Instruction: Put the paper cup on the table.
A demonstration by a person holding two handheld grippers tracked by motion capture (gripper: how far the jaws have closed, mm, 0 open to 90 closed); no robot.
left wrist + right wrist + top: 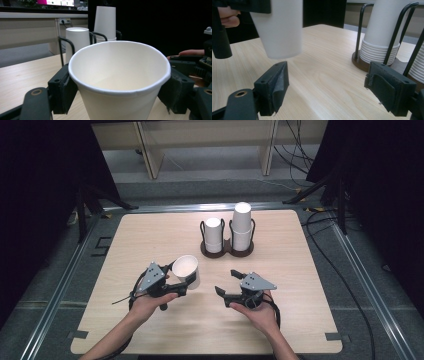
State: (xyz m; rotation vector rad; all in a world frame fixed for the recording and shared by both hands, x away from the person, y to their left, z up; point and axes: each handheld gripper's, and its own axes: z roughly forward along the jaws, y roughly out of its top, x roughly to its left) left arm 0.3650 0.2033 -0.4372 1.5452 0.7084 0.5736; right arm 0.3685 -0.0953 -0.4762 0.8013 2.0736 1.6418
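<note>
The high view looks forward and down from above the person's side onto the whole pale wooden worktop [150,235], far enough off to take in the floor and shelving beyond. The left gripper view rides low and very near a white paper cup [120,82], facing across the worktop to the dark wire cup holder with its stacked white cups [82,42]. The right gripper view sits just above the wood, and it shares both that holder [384,37] and the cup [280,27].
</note>
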